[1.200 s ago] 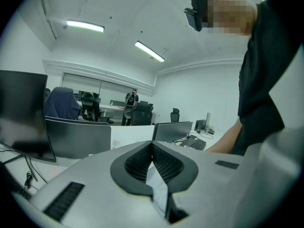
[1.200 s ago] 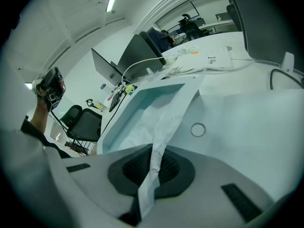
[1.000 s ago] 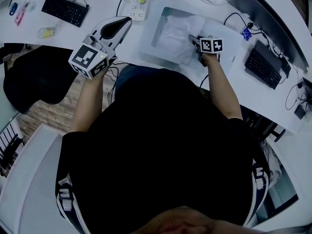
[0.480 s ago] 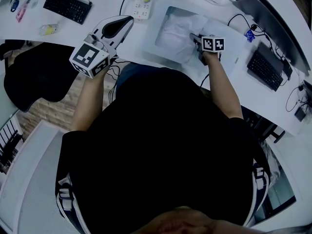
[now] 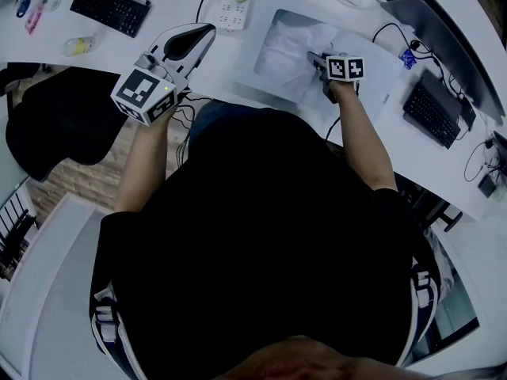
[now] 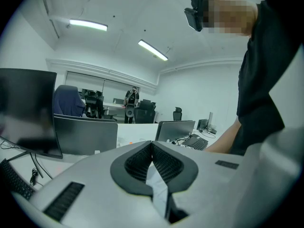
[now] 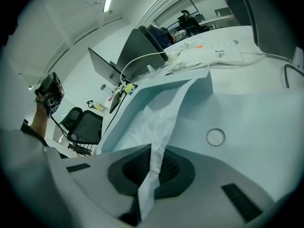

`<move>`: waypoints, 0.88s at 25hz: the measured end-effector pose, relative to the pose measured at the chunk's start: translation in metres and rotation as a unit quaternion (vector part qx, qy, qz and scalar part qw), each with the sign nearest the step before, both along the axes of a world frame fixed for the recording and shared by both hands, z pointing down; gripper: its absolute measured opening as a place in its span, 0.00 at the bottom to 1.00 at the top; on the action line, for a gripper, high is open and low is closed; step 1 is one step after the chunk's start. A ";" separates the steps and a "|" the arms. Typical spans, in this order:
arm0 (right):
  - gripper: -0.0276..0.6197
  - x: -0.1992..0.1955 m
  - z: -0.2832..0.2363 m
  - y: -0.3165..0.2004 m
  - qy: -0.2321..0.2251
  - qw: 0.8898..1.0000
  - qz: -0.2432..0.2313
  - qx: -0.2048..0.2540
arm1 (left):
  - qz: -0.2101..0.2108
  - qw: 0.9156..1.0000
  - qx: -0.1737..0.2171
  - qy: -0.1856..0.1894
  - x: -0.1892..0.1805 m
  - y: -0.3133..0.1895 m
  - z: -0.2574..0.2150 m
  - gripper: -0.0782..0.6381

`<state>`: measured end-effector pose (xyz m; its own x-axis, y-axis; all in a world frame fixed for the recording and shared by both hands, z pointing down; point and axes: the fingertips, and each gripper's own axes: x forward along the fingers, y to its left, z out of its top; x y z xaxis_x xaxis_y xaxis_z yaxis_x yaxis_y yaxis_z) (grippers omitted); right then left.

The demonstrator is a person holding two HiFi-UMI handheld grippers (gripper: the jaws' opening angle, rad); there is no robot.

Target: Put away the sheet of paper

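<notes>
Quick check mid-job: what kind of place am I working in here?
Most likely an open-plan office: a keyboard and a monitor on white desks, an office chair, and more screens beyond.

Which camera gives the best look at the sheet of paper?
The right gripper view: the sheet of paper fills its middle, pinched in the right tool and trailing into the white box. The head view shows it only small, crumpled in the box. The left gripper view faces the room, away from it.
</notes>
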<state>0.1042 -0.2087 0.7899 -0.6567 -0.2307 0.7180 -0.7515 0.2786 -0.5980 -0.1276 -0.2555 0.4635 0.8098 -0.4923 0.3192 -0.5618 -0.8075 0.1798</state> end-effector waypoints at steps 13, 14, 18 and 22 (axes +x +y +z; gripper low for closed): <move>0.06 -0.017 0.005 -0.007 -0.004 1.000 -0.018 -0.003 | -0.005 1.000 -0.005 0.000 -0.007 -0.004 0.004 0.14; 0.06 -0.019 0.005 -0.007 -0.004 1.000 -0.021 -0.004 | -0.005 1.000 -0.005 0.000 -0.007 -0.004 0.004 0.14; 0.06 -0.026 0.005 -0.007 -0.008 1.000 -0.029 -0.008 | -0.006 1.000 -0.006 0.000 -0.007 -0.004 0.004 0.14; 0.06 -0.029 0.006 -0.008 -0.011 0.999 -0.032 -0.011 | -0.007 1.000 -0.006 0.000 -0.008 -0.004 0.004 0.14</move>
<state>0.0750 -0.2163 0.7956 -0.6859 -0.1715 0.7072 -0.7187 0.3119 -0.6215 -0.1353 -0.2592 0.4680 0.8027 -0.4995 0.3259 -0.5730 -0.7973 0.1895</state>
